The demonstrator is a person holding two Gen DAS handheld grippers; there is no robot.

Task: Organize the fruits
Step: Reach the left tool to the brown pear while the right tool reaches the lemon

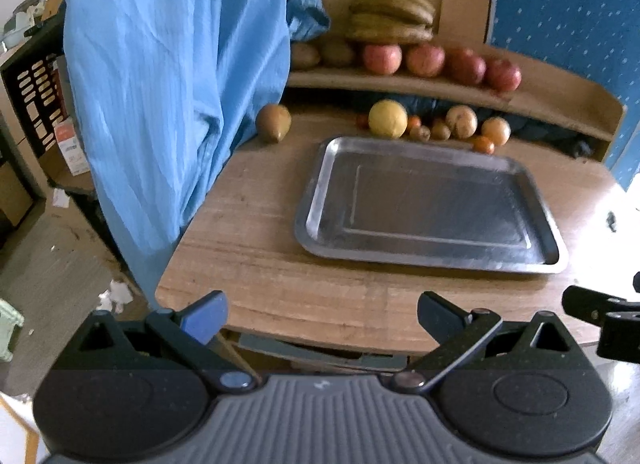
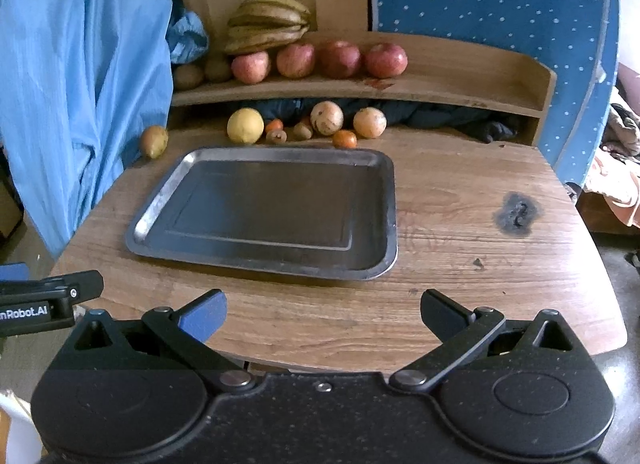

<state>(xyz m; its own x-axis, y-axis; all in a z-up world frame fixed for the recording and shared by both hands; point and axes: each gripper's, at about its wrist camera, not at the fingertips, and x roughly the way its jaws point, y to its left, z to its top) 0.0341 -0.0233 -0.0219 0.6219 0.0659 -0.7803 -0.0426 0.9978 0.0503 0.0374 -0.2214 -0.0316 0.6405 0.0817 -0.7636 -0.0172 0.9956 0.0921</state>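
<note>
An empty metal tray (image 1: 432,248) (image 2: 168,200) lies on the wooden table (image 1: 280,288) (image 2: 460,204). Behind it sit a yellow lemon (image 1: 387,118) (image 2: 245,125), a brown pear (image 1: 273,122) (image 2: 153,141), two pale round fruits (image 1: 461,121) (image 2: 327,117), small oranges (image 2: 344,139) and kiwis. On the shelf are several red apples (image 1: 425,59) (image 2: 340,58) and bananas (image 1: 394,16) (image 2: 268,20). My left gripper (image 1: 322,316) and right gripper (image 2: 323,316) are both open and empty at the table's near edge.
A blue cloth (image 1: 168,76) (image 2: 80,76) hangs at the table's left side. A dark burn mark (image 2: 517,214) is on the table's right part. A dark garment (image 2: 440,114) lies under the shelf. Boxes and a black crate (image 1: 34,92) stand at the left.
</note>
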